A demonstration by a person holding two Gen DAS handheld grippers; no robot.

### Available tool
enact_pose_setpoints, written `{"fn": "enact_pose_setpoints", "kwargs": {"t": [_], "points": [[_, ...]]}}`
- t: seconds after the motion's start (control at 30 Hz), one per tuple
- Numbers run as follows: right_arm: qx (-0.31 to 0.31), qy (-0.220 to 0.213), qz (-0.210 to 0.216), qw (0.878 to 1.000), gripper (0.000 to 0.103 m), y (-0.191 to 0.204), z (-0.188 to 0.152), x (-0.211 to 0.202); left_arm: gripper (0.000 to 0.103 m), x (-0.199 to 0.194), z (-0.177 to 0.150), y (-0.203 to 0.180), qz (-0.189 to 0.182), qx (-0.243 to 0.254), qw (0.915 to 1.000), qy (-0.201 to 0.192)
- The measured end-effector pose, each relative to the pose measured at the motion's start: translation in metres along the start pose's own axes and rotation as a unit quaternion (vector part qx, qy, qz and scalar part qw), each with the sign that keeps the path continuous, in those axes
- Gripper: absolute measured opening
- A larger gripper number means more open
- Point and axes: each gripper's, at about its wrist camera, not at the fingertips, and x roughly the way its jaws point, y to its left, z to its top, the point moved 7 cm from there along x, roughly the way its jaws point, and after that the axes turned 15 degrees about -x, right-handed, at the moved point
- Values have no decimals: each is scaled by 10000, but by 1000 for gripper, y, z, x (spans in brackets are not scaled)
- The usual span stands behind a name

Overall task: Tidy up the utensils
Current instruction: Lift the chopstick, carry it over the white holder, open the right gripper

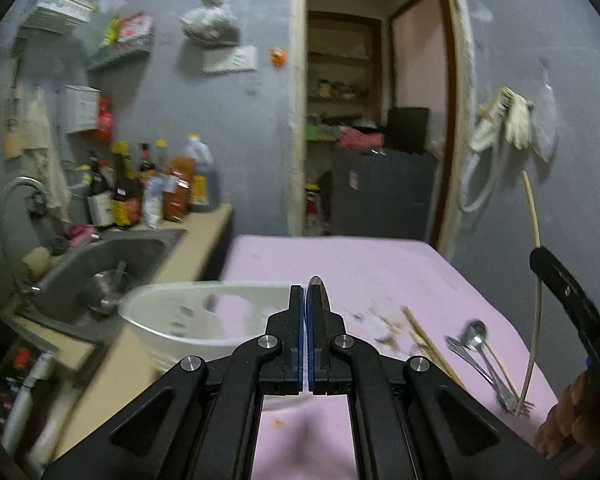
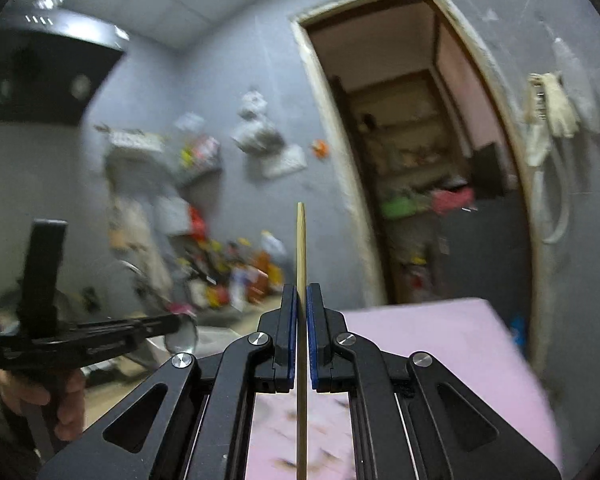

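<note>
My left gripper [image 1: 305, 290] is shut on a metal spoon; its bowl [image 1: 315, 283] pokes out edge-on past the pads. The right wrist view shows that gripper [image 2: 178, 322] from the side, with the round spoon bowl [image 2: 183, 335] at its tip. My right gripper [image 2: 300, 290] is shut on a wooden chopstick [image 2: 301, 248] that stands upright between the blue pads. In the left wrist view this gripper [image 1: 541, 259] is at the right edge, and the chopstick [image 1: 535, 300] reaches down to the table. On the pink table [image 1: 340, 264] lie a spoon [image 1: 476, 332], a fork [image 1: 470, 360] and more chopsticks [image 1: 426, 338].
A white bowl [image 1: 204, 316] stands at the table's left edge, just past my left gripper. Left of it are a steel sink [image 1: 112, 264] and a counter with several bottles [image 1: 148, 188]. Food crumbs [image 1: 374, 320] dot the table. An open doorway [image 1: 372, 120] lies behind.
</note>
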Motion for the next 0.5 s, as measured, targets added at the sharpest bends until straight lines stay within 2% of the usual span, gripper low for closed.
{"fn": "enact_pose_setpoints", "kwargs": {"t": [0.13, 0.27, 0.37, 0.5], "points": [[158, -215, 300, 9992, 3, 18, 18, 33, 0, -20, 37, 31, 384, -163, 9983, -411], [48, -451, 451, 9980, 3, 40, 45, 71, 0, -29, 65, 63, 845, -261, 9930, -784], [13, -605, 449, 9972, 3, 50, 57, 90, 0, -32, 84, 91, 1341, -353, 9856, -968], [139, -712, 422, 9965, 3, 58, 65, 115, 0, -29, 100, 121, 1768, -406, 9756, -1235]]}}
